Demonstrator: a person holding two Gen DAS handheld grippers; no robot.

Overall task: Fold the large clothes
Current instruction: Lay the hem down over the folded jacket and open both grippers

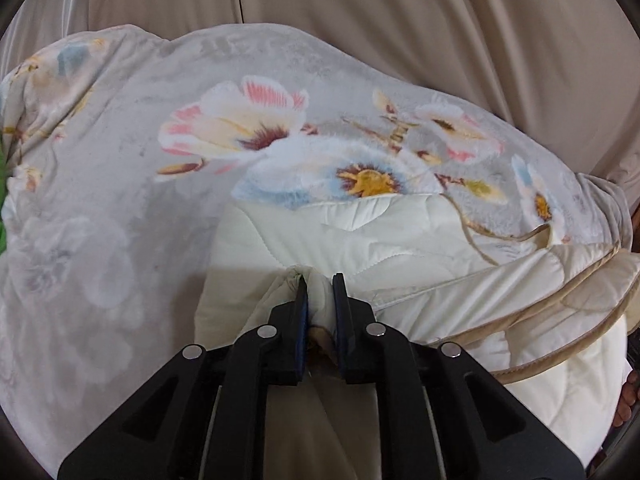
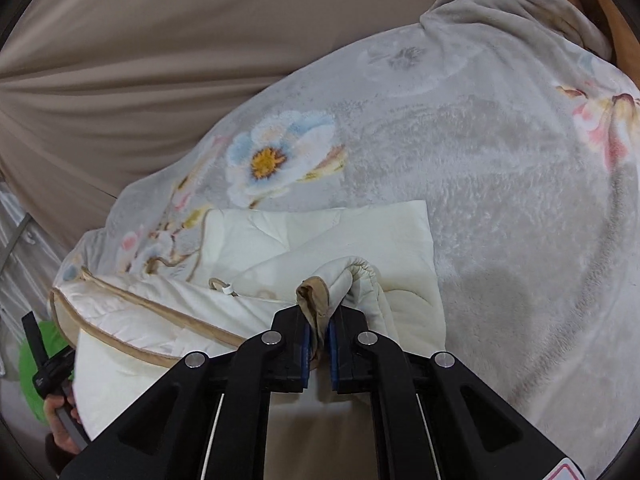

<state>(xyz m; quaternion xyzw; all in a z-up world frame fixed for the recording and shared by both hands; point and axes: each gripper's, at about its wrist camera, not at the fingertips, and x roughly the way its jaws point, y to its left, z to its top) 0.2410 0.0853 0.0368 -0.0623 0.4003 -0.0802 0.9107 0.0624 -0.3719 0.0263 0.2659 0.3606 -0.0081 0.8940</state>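
Spreading across the beige sheet (image 1: 400, 20) lay a grey floral plush blanket (image 1: 120, 200), bearing the cream quilted garment (image 1: 360, 236) at its near edge. The left gripper (image 1: 320, 284) pinched a cream fold; the right gripper (image 2: 318, 312) clenched its tan-trimmed edge.

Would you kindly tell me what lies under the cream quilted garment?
The cream quilted garment lies on a grey floral blanket, visible all around it. Whatever is under the blanket is covered.

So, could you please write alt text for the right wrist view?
The right gripper is shut on a tan-trimmed edge of a cream quilted garment, which lies on a grey floral blanket.
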